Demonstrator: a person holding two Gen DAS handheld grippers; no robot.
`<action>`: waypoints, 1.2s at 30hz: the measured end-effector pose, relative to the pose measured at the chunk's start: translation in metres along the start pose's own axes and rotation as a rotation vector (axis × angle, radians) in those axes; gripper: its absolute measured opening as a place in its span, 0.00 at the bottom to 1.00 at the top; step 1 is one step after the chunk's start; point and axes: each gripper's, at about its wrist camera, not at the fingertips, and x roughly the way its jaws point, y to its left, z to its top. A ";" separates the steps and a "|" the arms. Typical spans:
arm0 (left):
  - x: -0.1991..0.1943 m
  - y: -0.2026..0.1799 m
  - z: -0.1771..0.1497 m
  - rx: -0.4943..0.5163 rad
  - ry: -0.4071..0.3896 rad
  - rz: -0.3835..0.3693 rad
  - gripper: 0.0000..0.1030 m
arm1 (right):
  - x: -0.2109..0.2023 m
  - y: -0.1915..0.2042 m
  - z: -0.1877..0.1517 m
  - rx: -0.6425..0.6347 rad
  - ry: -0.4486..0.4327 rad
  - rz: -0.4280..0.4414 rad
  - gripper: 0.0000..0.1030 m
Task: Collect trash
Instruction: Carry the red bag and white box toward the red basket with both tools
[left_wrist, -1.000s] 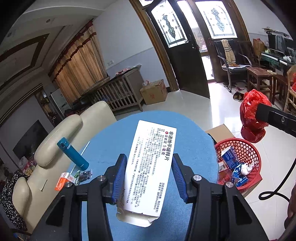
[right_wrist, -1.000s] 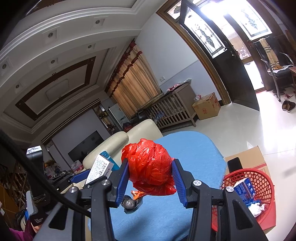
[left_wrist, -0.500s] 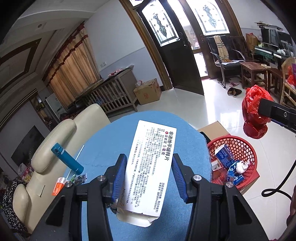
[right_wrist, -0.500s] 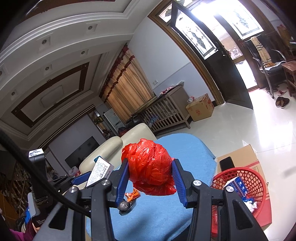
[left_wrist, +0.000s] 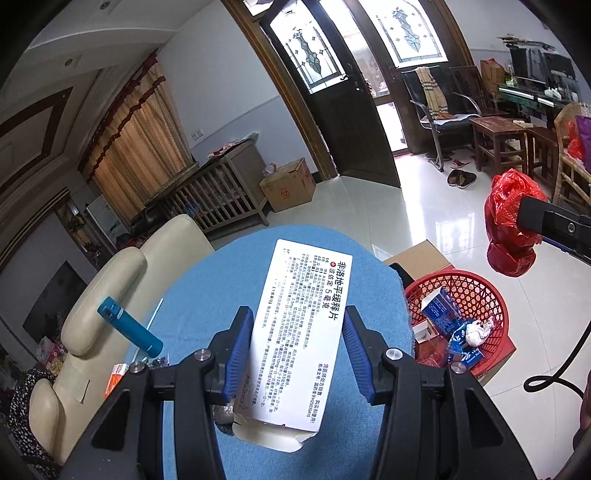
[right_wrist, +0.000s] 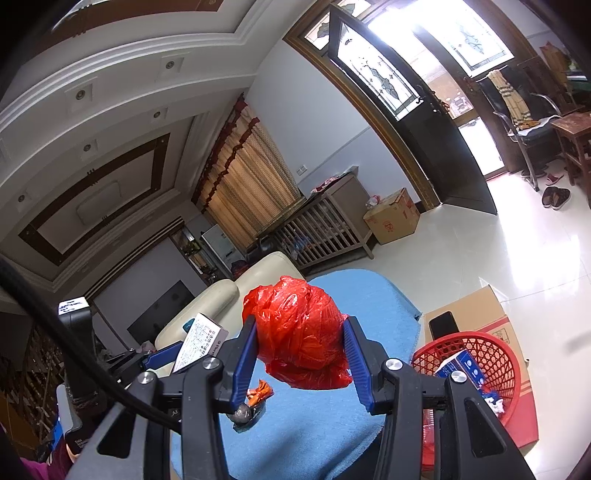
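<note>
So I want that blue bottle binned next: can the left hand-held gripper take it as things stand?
Probably not yet: the left hand-held gripper is shut on the white medicine box, so its jaws are full. The blue bottle itself lies unobstructed at the table's left edge.

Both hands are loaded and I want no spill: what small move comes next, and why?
Probably carry the right tool, shut on the red bag, over the red basket before releasing: the basket sits low to its right, beside the blue table.

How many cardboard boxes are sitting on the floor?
2. One cardboard box sits by the dark door next to the wooden crib. The other box is beside the blue table, under the red basket. More could be hidden behind furniture.
</note>
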 end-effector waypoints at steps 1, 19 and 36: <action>0.000 -0.002 0.001 0.005 0.000 -0.002 0.50 | -0.001 0.000 0.000 0.003 -0.002 -0.002 0.47; 0.000 -0.030 0.015 0.074 -0.010 -0.008 0.50 | -0.022 -0.014 -0.008 0.060 -0.036 -0.023 0.47; 0.011 -0.053 0.025 0.118 -0.001 -0.012 0.50 | -0.033 -0.029 -0.014 0.109 -0.037 -0.070 0.47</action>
